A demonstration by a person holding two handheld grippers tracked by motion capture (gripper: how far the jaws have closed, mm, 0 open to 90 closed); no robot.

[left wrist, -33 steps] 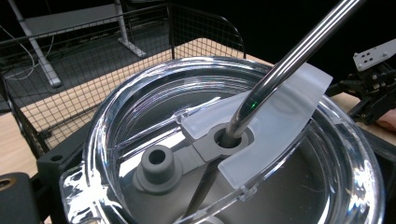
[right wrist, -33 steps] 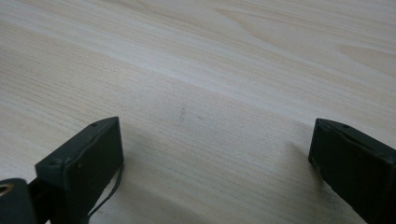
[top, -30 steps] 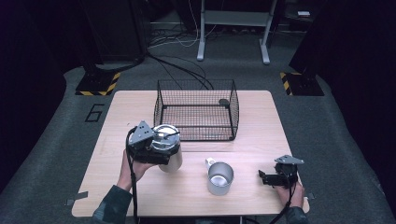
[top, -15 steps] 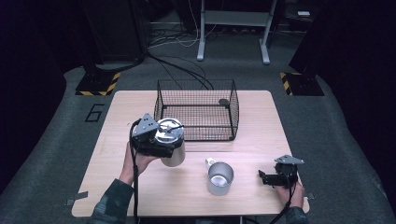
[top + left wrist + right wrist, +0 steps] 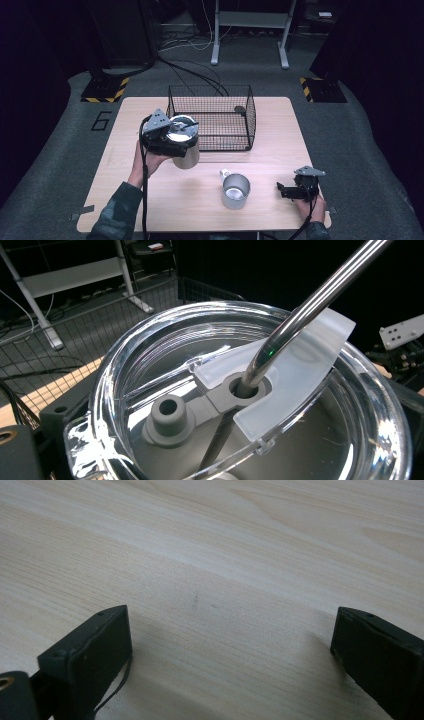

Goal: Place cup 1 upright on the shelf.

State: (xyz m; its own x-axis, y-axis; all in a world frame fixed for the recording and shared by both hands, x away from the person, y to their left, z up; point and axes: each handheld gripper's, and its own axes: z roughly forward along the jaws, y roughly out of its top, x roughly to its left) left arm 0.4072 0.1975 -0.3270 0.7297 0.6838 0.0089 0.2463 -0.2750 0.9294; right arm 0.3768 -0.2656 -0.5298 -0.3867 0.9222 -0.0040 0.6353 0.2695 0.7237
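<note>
My left gripper (image 5: pixel 172 145) is shut on a steel tumbler (image 5: pixel 188 159) with a clear lid (image 5: pixel 165 355) and a metal straw (image 5: pixel 310 305). It holds the tumbler just off the table beside the front left corner of the black wire basket (image 5: pixel 220 137). In the left gripper view the lid sits very close, and one black jaw shows at the lower left. A steel mug (image 5: pixel 235 192) stands upright near the table's front middle. My right gripper (image 5: pixel 282 190) rests at the front right, open (image 5: pixel 230 650) over bare wood, jaws pointing toward the mug.
The wooden table (image 5: pixel 280 130) carries the basket at its back middle, with a small dark round thing (image 5: pixel 240 109) inside near its far right corner. Cables and a desk frame (image 5: pixel 250 30) lie on the floor beyond.
My left gripper has carried the tumbler up and a little to the right, closer to the basket. The right gripper and the mug have stayed put.
</note>
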